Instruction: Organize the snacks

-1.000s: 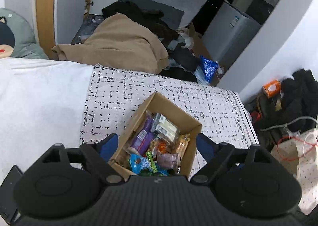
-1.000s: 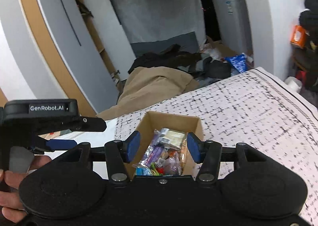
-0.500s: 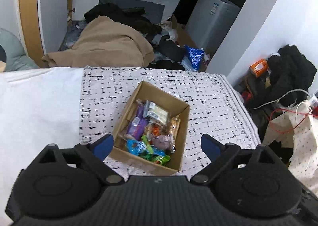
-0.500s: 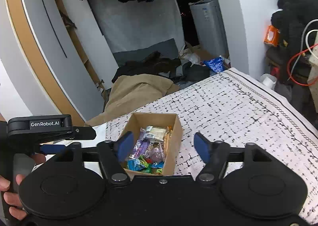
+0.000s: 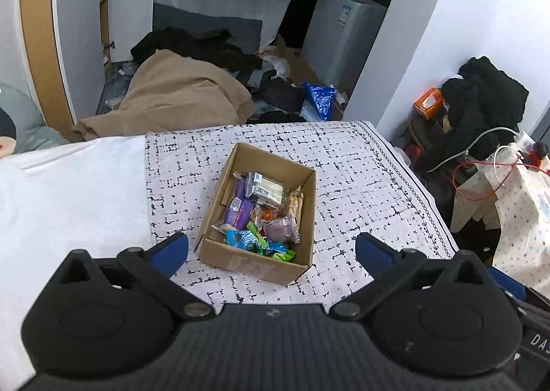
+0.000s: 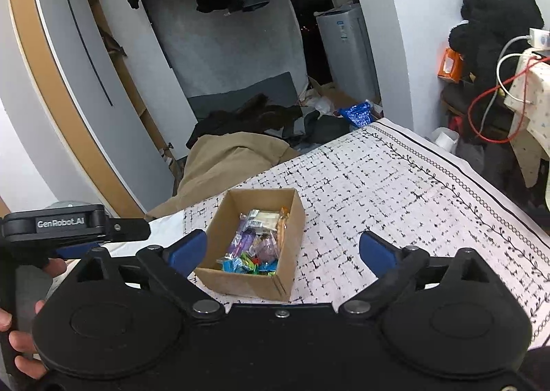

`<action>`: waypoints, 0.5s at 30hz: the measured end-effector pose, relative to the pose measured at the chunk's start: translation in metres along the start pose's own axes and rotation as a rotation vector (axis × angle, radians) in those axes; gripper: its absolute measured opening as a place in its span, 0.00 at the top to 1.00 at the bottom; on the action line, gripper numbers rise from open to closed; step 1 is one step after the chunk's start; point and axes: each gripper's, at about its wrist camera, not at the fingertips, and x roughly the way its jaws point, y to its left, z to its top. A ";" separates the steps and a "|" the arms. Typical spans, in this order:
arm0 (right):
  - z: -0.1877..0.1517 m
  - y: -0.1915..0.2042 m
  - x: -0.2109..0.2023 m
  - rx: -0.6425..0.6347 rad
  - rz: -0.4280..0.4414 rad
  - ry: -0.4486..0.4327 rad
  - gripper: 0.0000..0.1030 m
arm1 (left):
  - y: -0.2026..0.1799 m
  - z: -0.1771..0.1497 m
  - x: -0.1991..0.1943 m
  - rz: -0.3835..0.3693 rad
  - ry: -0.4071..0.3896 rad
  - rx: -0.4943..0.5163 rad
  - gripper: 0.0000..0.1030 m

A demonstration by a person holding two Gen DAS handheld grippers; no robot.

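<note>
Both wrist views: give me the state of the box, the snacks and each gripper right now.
Cardboard box: open-topped, upright on the patterned cloth.
Snack packets: all inside the box, loosely piled.
Left gripper: jaws opening, wide apart, nothing gripped, clear of the box.
Right gripper: jaws opening, wide apart, nothing gripped, clear of the box.

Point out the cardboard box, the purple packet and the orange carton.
cardboard box (image 5: 254, 265): left wrist view, near outer wall.
purple packet (image 5: 239, 208): left wrist view, middle of the wrapper.
orange carton (image 6: 449, 65): right wrist view, its front face.
</note>
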 end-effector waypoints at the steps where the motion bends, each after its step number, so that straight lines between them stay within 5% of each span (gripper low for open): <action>1: -0.002 0.001 -0.003 0.004 -0.001 -0.001 0.04 | 0.000 -0.001 -0.004 -0.001 -0.004 0.005 0.00; 15: -0.015 0.003 -0.031 0.030 0.000 -0.021 0.00 | 0.003 -0.022 -0.040 0.011 -0.029 0.107 0.00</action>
